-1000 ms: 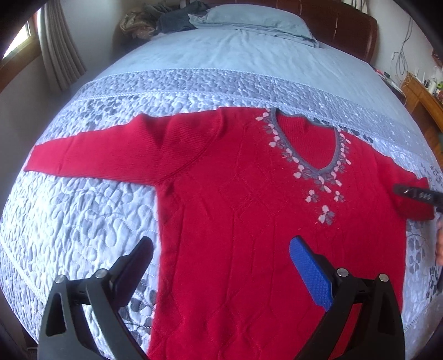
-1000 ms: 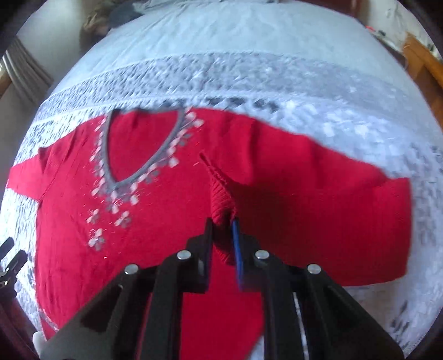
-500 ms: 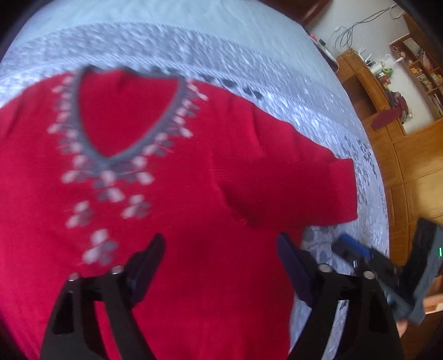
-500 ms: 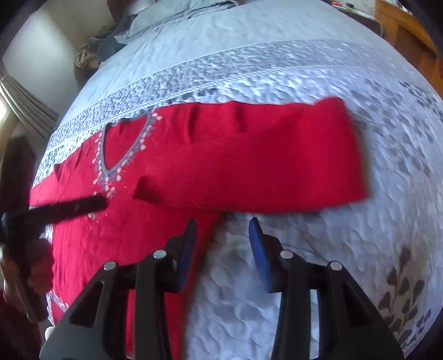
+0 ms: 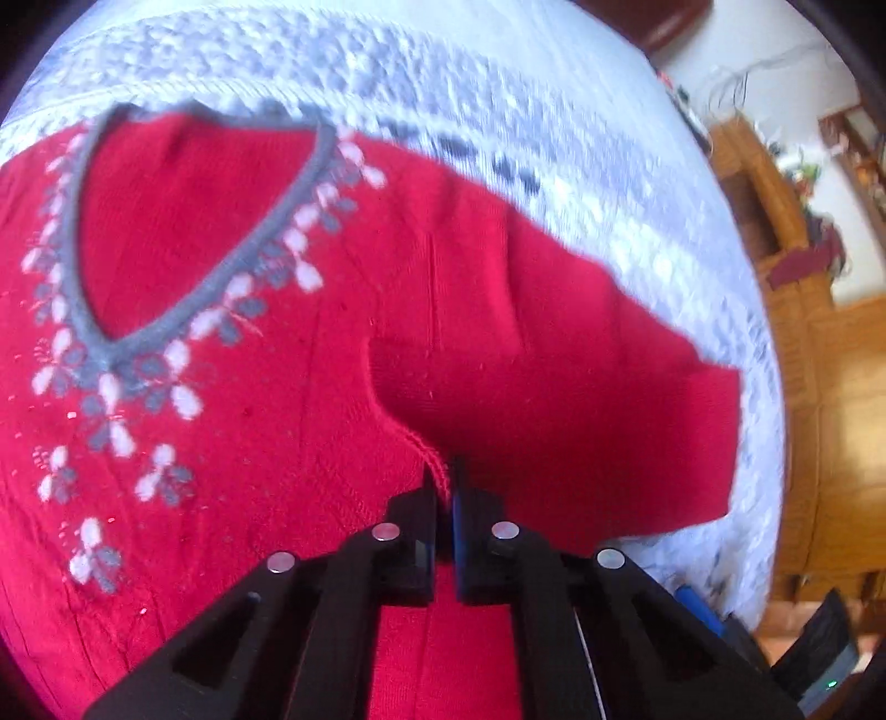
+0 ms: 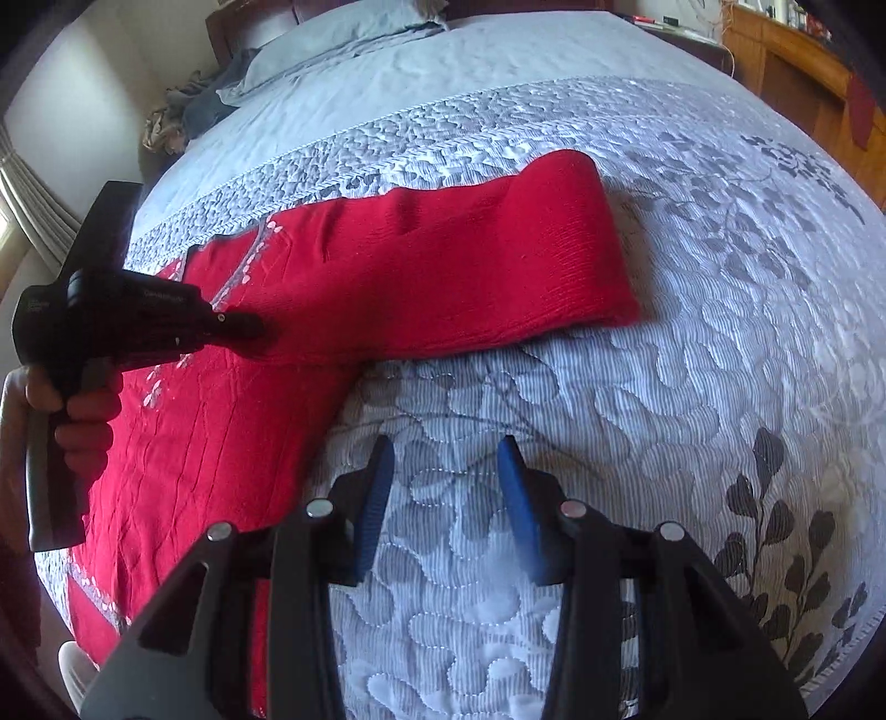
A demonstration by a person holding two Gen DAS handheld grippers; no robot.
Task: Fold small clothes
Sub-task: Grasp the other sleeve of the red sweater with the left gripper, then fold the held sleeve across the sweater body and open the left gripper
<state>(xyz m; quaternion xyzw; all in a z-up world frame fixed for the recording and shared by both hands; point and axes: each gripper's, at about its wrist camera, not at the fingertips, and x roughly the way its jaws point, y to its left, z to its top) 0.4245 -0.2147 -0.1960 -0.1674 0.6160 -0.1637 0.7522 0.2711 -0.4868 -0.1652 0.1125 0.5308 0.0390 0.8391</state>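
Observation:
A red sweater (image 5: 266,443) with a grey V-neck and flower embroidery lies flat on the bed. Its short-folded sleeve (image 6: 470,260) stretches out to the right. My left gripper (image 5: 443,482) is shut on a pinch of the red knit at the underarm seam, where sleeve and body meet. The right wrist view shows the same gripper (image 6: 249,327) coming in from the left, held by a hand (image 6: 83,421), its tip on the sweater. My right gripper (image 6: 443,487) hovers over the bare bedspread just right of the sweater's side edge, open, with nothing between its fingers.
The quilted grey-and-white bedspread (image 6: 692,415) spreads out to the right and front. A pillow (image 6: 343,27) and a pile of clothes (image 6: 188,111) lie at the head of the bed. Wooden furniture (image 5: 830,387) stands beyond the bed's right edge.
My left gripper swung over to the right sleeve's underarm, dropped and closed on the knit. My right gripper let go of the sleeve, opened, and moved off the sweater over the bedspread.

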